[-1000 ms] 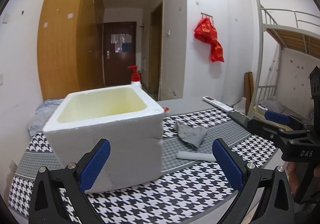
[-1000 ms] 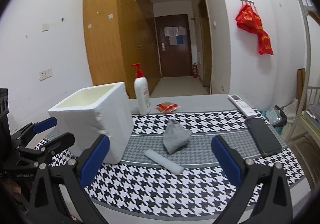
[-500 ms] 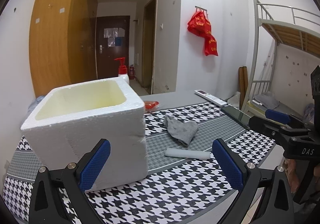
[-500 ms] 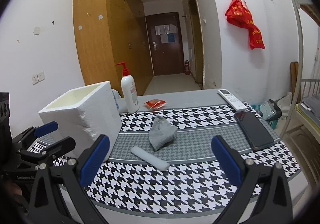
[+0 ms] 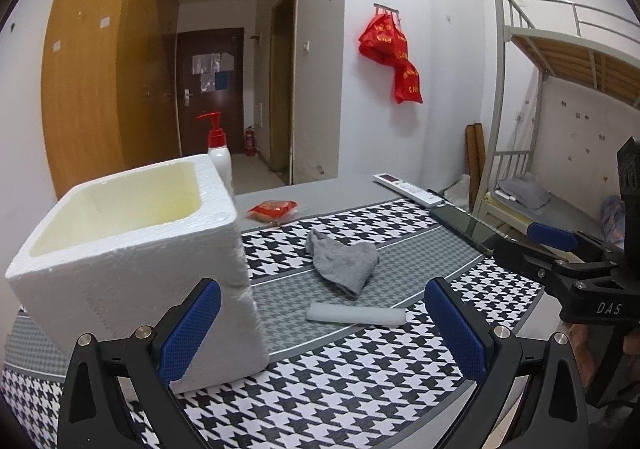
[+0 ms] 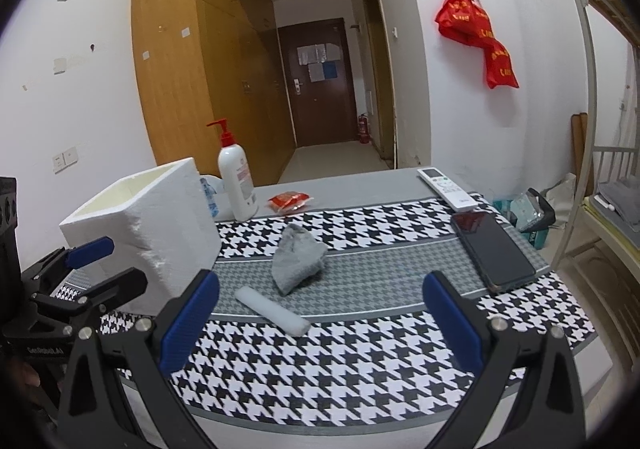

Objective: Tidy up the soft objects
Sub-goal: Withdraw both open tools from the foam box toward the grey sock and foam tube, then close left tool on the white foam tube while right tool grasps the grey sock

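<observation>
A crumpled grey cloth (image 5: pixel 344 261) (image 6: pixel 296 259) lies in the middle of the houndstooth table cover. Just in front of it rests a white foam roll (image 5: pixel 356 315) (image 6: pixel 272 311). A white foam box (image 5: pixel 132 249) (image 6: pixel 152 225), open at the top and empty as far as I see, stands at the left. My left gripper (image 5: pixel 324 333) is open near the table's front edge, its left finger in front of the box. My right gripper (image 6: pixel 320 323) is open too, hovering before the roll and cloth. Each gripper appears at the edge of the other's view.
A pump bottle (image 6: pixel 236 179) stands behind the box, with a red packet (image 6: pixel 290 201) beside it. A white remote (image 6: pixel 446 187) and a dark phone (image 6: pixel 492 251) lie on the right part of the table. A bunk bed frame (image 5: pixel 560 121) stands to the right.
Both cameras have swung so the box slides left and the cloth and roll sit nearer the centre. Nothing on the table has moved; both grippers stay open.
</observation>
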{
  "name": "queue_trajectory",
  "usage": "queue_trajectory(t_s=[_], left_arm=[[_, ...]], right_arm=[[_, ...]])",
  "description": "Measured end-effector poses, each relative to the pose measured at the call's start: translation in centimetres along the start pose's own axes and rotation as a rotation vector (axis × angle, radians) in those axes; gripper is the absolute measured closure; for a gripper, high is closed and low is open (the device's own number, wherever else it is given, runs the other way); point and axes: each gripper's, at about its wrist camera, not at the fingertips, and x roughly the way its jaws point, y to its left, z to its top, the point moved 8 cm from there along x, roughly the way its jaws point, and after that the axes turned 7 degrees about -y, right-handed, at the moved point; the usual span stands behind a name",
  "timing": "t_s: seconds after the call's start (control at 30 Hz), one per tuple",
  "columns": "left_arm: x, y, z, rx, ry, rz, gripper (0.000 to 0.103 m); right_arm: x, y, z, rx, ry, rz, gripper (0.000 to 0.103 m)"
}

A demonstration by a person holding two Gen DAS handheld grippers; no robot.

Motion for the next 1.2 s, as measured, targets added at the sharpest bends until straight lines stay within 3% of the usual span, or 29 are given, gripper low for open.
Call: queue_trajectory(t_s=[0.63,1.2], left_arm=[[5.2,-4.2,-2.2,0.008,0.124,-0.058,0.001],[8.8,-5.0,-4.2,-0.009,0.226,0.036,0.001]], right_arm=[[2.4,-4.8,-2.2,0.034,0.078,-0.019,0.000],[4.1,-6.9,-2.8,0.035,0.116,-0.009,0.000]])
